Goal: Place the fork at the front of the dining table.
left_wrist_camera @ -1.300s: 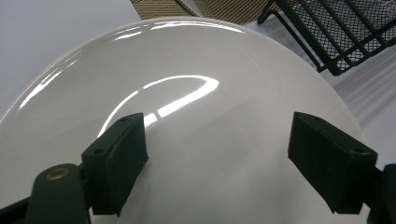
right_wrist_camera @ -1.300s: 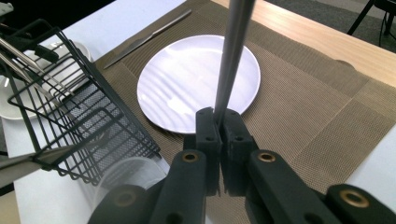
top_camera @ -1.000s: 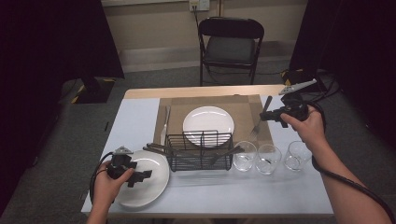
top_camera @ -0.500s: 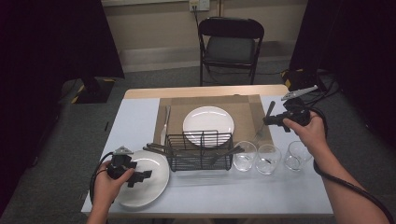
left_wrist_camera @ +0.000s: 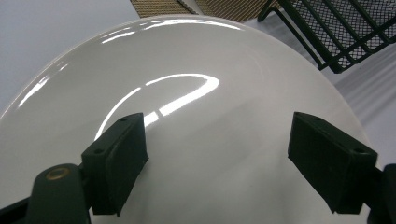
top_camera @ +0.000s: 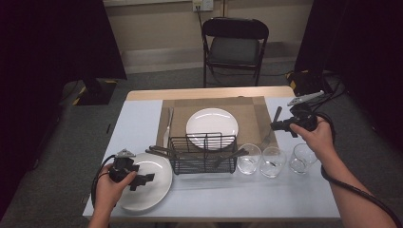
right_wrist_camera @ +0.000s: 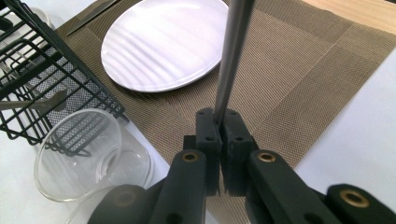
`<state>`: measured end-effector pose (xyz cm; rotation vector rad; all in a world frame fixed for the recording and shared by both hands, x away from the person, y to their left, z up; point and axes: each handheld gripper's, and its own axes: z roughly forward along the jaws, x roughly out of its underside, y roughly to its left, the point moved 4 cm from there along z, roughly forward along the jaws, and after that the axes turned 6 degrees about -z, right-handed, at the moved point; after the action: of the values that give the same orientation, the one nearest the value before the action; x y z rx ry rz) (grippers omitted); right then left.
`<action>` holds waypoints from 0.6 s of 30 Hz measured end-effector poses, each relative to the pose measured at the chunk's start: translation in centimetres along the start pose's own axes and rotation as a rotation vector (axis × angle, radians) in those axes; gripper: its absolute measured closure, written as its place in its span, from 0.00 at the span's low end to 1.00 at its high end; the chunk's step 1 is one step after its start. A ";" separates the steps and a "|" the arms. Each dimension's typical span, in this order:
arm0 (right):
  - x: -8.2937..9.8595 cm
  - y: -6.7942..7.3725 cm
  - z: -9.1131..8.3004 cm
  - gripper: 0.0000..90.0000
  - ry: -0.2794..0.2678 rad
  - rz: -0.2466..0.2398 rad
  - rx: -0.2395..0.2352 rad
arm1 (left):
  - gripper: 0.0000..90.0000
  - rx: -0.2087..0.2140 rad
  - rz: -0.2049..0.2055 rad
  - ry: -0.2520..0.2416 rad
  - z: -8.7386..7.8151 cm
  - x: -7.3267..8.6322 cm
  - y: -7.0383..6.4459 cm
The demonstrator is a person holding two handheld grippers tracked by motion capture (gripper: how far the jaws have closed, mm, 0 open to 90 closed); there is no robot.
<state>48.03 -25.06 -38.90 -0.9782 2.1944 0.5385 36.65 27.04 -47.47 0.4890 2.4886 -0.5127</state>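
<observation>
My right gripper (top_camera: 276,126) is shut on the grey metal handle of a utensil (right_wrist_camera: 233,51), held above the right part of the brown placemat (top_camera: 259,116). The utensil (top_camera: 272,129) slants from the mat's right edge down toward the glasses, and its head is not clear. My left gripper (top_camera: 139,179) hovers open over a white plate (top_camera: 154,190) at the table's front left. In the left gripper view the plate (left_wrist_camera: 187,60) lies under the left gripper (left_wrist_camera: 217,133), and its jaws hold nothing. A second white plate (top_camera: 211,124) lies on the mat.
A black wire rack (top_camera: 204,153) with cutlery stands at the centre front. Three clear glasses (top_camera: 272,161) line up to its right. A knife (top_camera: 166,127) lies on the mat's left side. A folding chair (top_camera: 235,42) stands beyond the table.
My right gripper has drifted a little toward the near edge with the utensil still in it. The left gripper has stayed over the front plate.
</observation>
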 end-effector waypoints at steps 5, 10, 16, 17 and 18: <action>0.5 0.0 0.1 0.98 -0.001 0.007 0.003 | 0.21 0.002 0.001 -0.003 0.0 0.0 0.0; 0.9 0.0 0.3 0.98 0.000 0.011 0.007 | 0.21 0.005 0.002 0.001 0.0 0.0 -0.1; 1.4 0.1 0.7 0.97 0.004 0.019 0.003 | 0.21 0.003 0.008 0.010 0.0 0.0 0.0; 1.4 0.1 0.8 0.97 0.000 0.023 0.002 | 0.21 0.002 0.009 0.009 0.0 0.0 0.0; 1.4 0.1 0.8 0.98 0.001 0.019 0.002 | 0.21 0.003 0.005 0.005 0.1 0.0 -0.1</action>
<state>47.60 -25.19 -40.42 -0.9574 2.2069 0.5454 36.68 26.96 -47.49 0.4978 2.4917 -0.5136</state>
